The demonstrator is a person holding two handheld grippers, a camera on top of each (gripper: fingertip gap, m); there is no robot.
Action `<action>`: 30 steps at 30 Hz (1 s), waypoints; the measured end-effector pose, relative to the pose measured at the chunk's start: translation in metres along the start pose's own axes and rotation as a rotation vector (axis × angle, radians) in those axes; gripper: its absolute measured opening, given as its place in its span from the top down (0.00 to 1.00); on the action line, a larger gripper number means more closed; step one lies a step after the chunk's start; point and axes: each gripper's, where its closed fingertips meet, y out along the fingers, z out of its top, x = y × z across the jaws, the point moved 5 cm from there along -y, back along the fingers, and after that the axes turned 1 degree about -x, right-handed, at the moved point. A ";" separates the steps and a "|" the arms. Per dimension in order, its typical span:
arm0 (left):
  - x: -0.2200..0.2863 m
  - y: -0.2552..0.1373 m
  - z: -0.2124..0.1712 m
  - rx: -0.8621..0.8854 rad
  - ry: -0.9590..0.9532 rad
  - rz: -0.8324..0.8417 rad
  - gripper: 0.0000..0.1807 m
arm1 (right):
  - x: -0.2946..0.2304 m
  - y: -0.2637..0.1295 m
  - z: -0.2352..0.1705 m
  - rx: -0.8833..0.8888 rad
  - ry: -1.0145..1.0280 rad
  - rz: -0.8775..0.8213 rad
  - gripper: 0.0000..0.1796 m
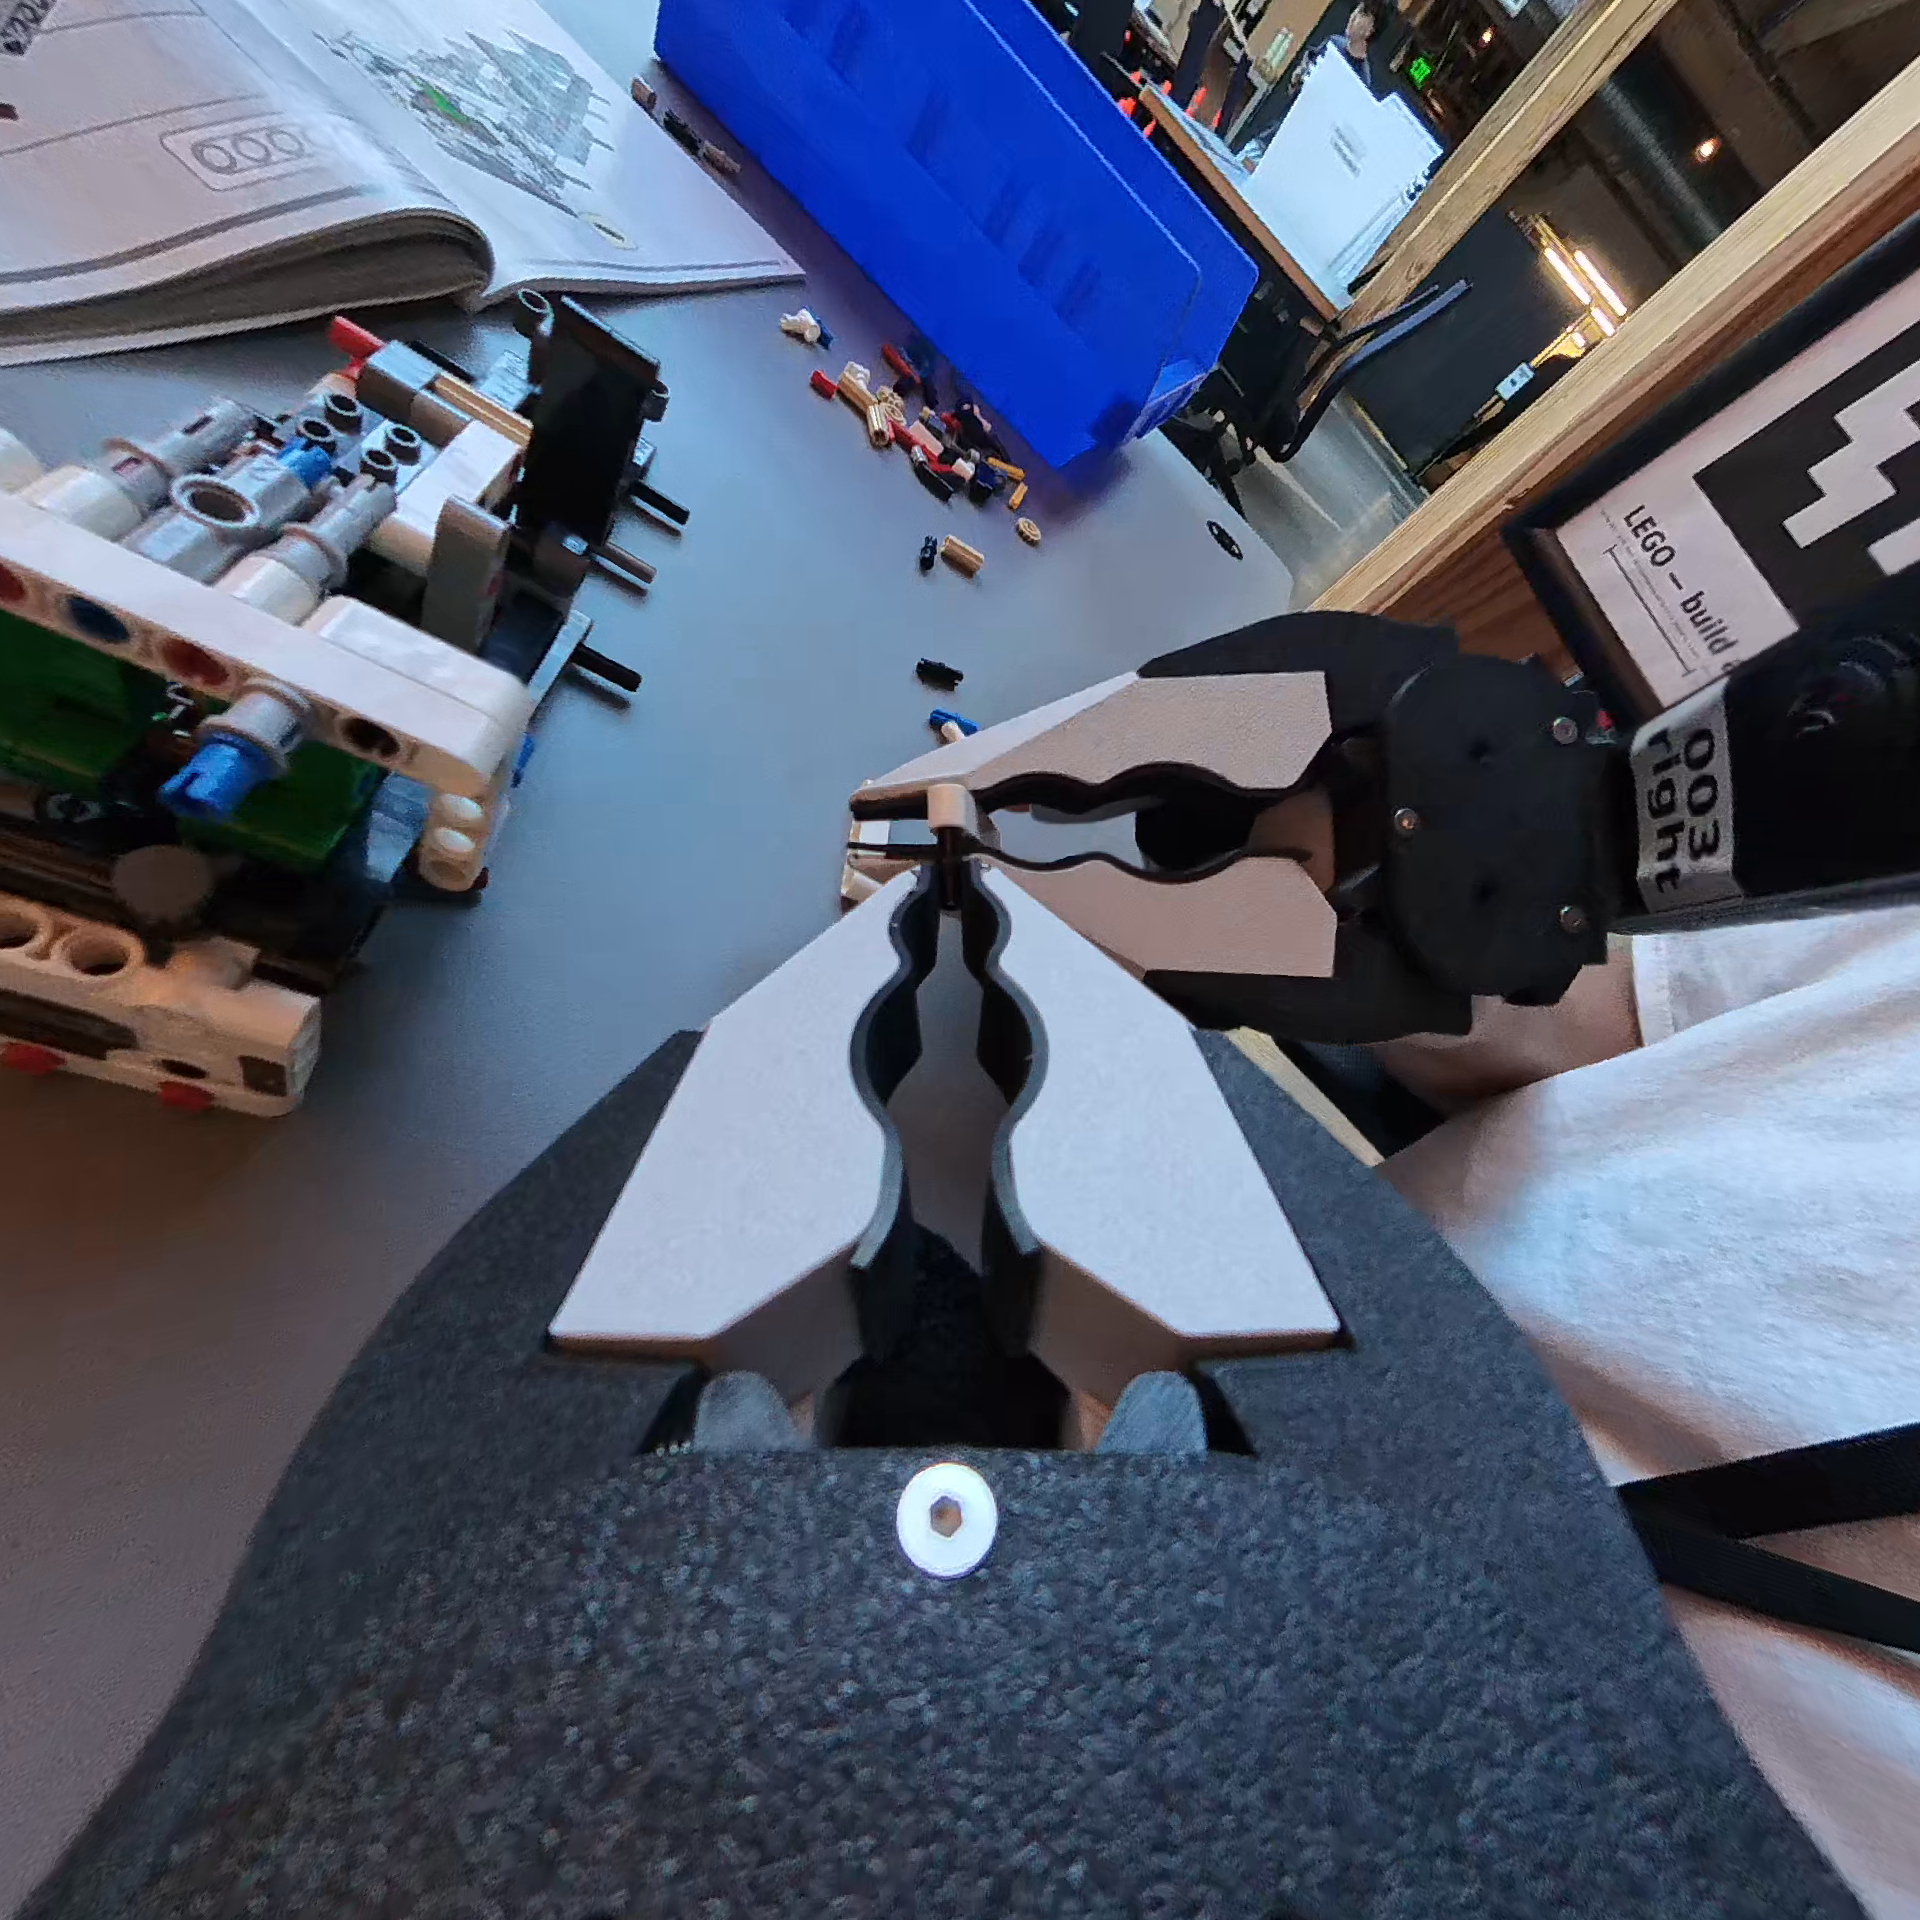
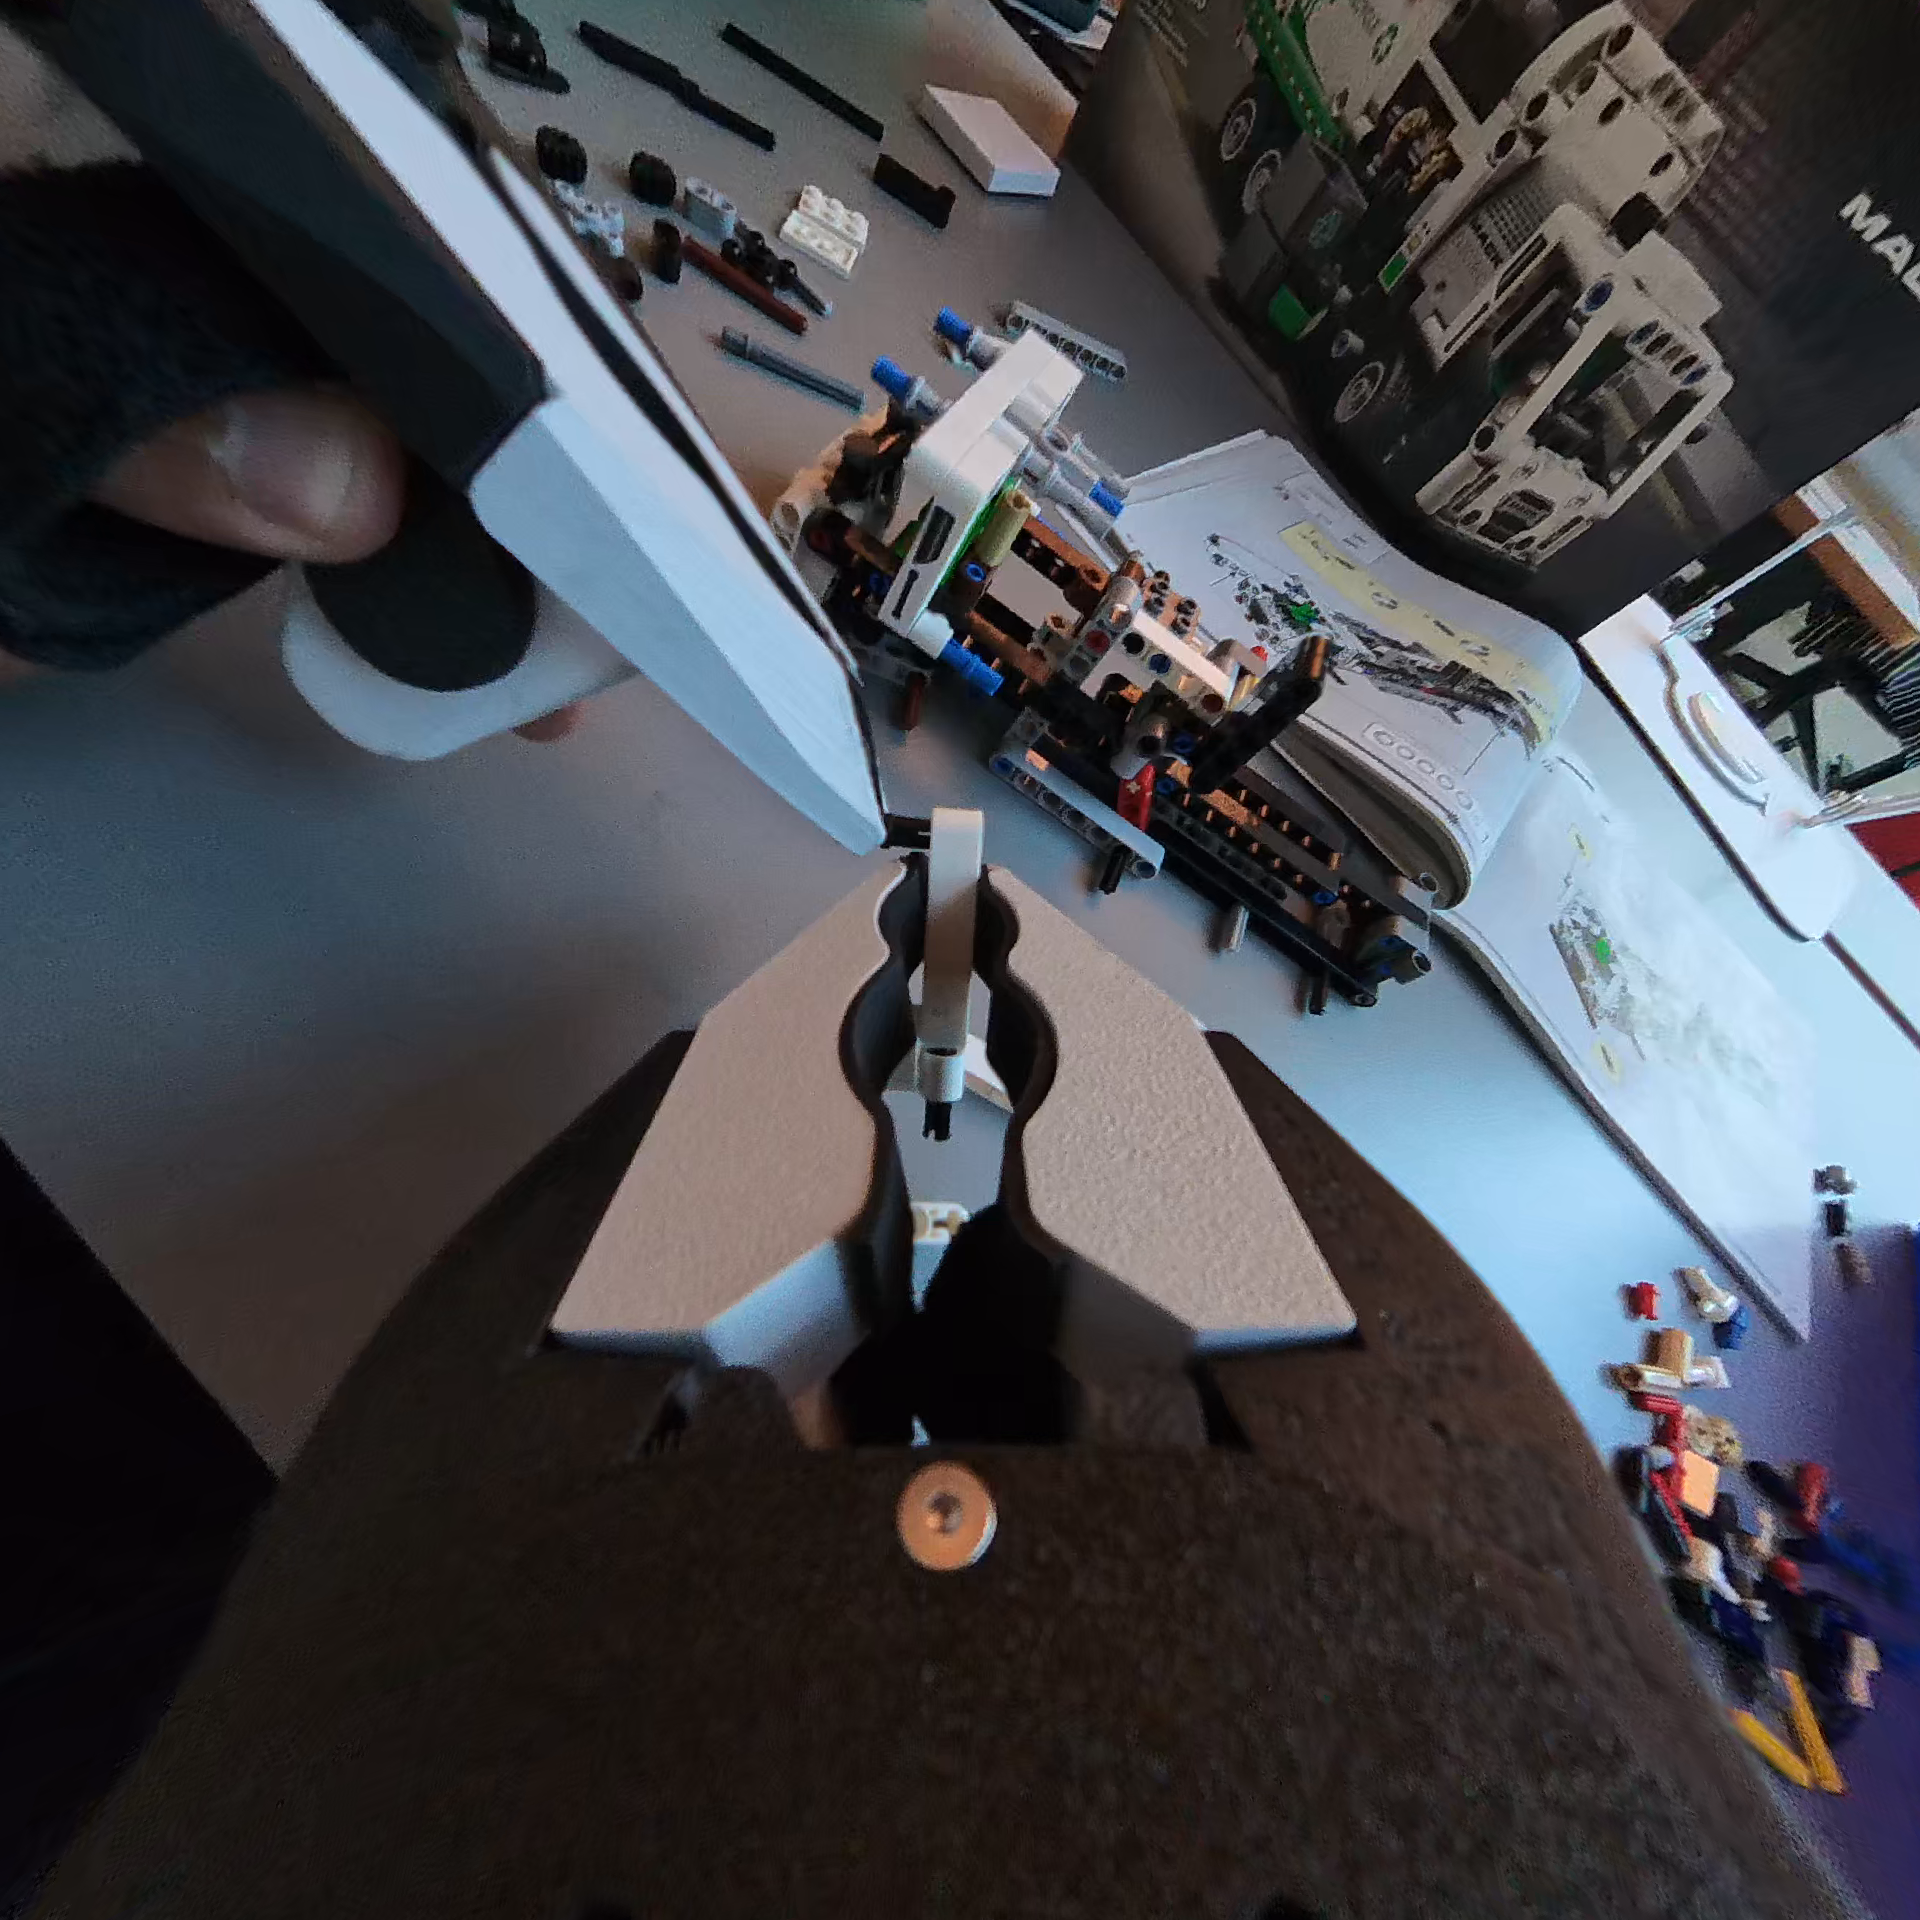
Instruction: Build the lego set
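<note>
The left claw [image 1: 948,883] is closed on a small black pin [image 1: 948,868]. The right claw [image 2: 940,883] is closed on a white angled beam [image 2: 954,935]. Both parts are held above the near part of the surface [image 1: 727,644], tips together, with the pin at a hole in the beam's end. Whether the pin is fully seated cannot be determined.

Judged progress: the build is partly complete. A truck chassis assembly [image 1: 260,644] of white, grey, black and green elements stands on the surface beside the open instruction booklet [image 1: 312,156]. No wheels or finished bodywork show on it, so much appears left, including joining the sub-part now in hand.

View differences:
- The left wrist view shows the blue storage bin [image 1: 966,208] at the far edge, loose small parts [image 1: 935,436] beside it, and the right claw from the side.
- The right wrist view shows the set's box [image 2: 1507,239], further loose axles and beams [image 2: 748,208] near the far edge, a second pin [image 2: 938,1117] on the beam's lower end, and a hand [image 2: 260,478] working the left claw.
</note>
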 end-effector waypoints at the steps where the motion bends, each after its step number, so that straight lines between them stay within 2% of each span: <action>1: 0.000 0.000 0.000 -0.004 0.001 0.002 1.00 | 0.000 0.000 -0.001 -0.007 -0.013 0.001 0.97; 6: 0.000 0.001 -0.001 -0.012 -0.006 -0.008 1.00 | -0.001 -0.002 -0.001 0.000 -0.085 -0.034 0.97; 10: 0.001 0.001 -0.001 -0.009 0.001 -0.003 1.00 | -0.001 -0.001 -0.002 0.010 0.036 0.022 0.97; 12: 0.000 0.001 -0.001 -0.004 0.002 0.008 1.00 | -0.002 0.000 -0.002 0.008 0.028 -0.007 0.97; 21: -0.002 0.002 -0.002 -0.014 -0.047 -0.027 1.00 | -0.002 0.000 -0.001 0.043 -0.074 -0.052 0.97; 27: 0.001 0.003 -0.003 -0.034 -0.042 -0.057 1.00 | 0.000 -0.006 -0.004 0.037 -0.227 -0.061 0.96; 30: 0.003 0.006 -0.005 -0.054 -0.030 -0.067 1.00 | 0.000 -0.007 -0.008 0.052 -0.073 0.066 0.97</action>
